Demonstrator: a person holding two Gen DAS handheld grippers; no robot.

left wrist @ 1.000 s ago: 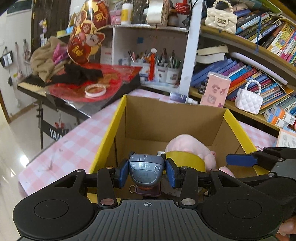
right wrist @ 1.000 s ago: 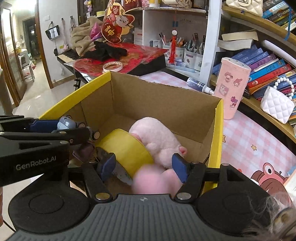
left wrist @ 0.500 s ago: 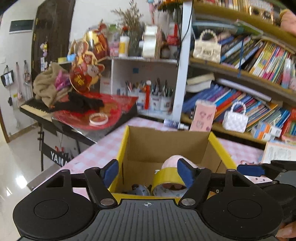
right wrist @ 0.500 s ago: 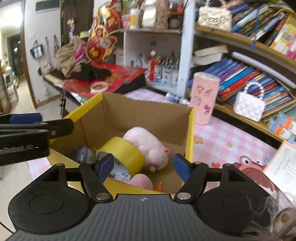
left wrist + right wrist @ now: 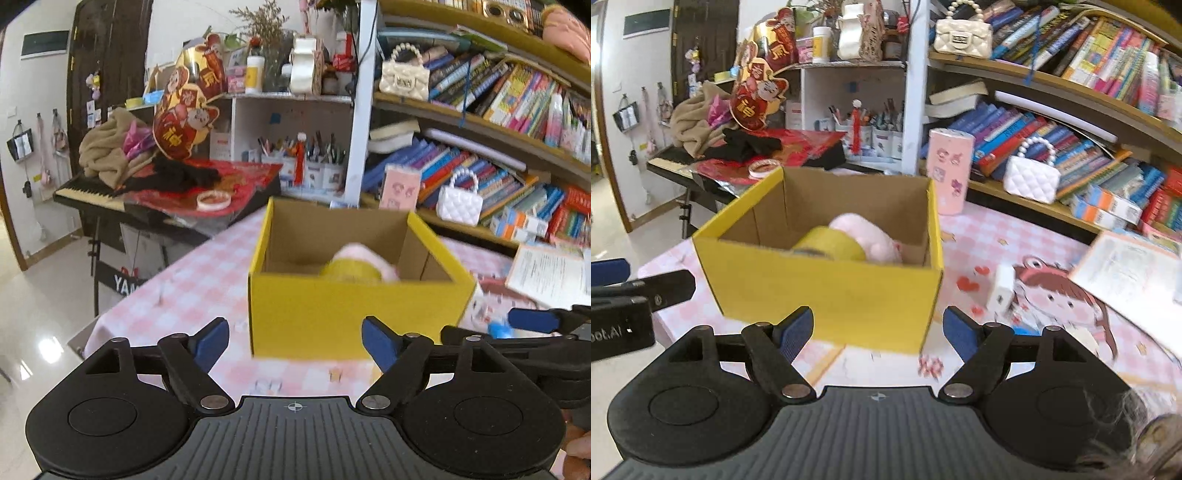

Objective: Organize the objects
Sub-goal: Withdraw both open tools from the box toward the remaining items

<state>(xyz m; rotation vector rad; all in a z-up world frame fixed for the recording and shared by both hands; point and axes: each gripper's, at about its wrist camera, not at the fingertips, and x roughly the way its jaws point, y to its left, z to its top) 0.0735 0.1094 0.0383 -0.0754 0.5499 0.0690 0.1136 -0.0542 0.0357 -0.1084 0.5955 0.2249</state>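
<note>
A yellow cardboard box stands on the pink checked tablecloth; it also shows in the right wrist view. Inside it lie a yellow tape roll and a pink plush toy; both also peek over the rim in the left wrist view, the roll and the plush. My left gripper is open and empty, in front of the box. My right gripper is open and empty, also in front of the box. The small grey toy is hidden.
A white small block lies on the cartoon mat right of the box. A pink cylinder stands behind the box. Papers lie at right. Bookshelves rise behind. A cluttered keyboard stand is at left.
My left gripper let go of the grey toy in the box and opened. Both grippers pulled up and back out of the box, now in front of it.
</note>
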